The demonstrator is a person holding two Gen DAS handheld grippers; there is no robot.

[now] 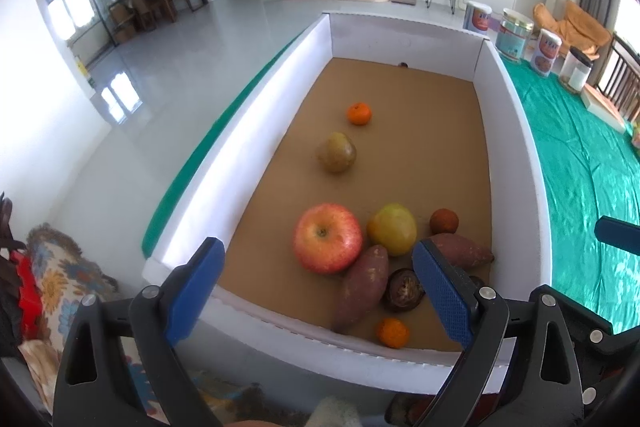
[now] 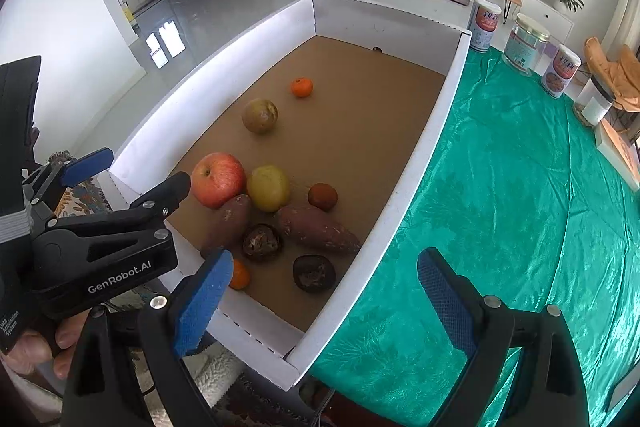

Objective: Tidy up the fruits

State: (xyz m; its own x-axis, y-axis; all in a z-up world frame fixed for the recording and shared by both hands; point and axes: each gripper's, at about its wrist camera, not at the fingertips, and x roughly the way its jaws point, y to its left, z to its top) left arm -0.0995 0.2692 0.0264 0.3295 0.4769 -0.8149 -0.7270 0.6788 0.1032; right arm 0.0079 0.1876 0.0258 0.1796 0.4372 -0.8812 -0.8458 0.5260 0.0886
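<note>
Two sweet potatoes (image 1: 362, 283), two tangerines (image 1: 393, 332).

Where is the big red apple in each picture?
Left wrist view: the apple sits low and centre, between the left gripper's blue pads.
Right wrist view: the apple is left of centre, by the left gripper's black finger.
Shared landmark: the yellow fruit touching its right side.

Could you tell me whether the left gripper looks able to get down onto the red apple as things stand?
Probably yes. The left gripper is open, nothing between its fingers, above the box's near wall. The red apple is clear on top, though a sweet potato touches its side.
</note>
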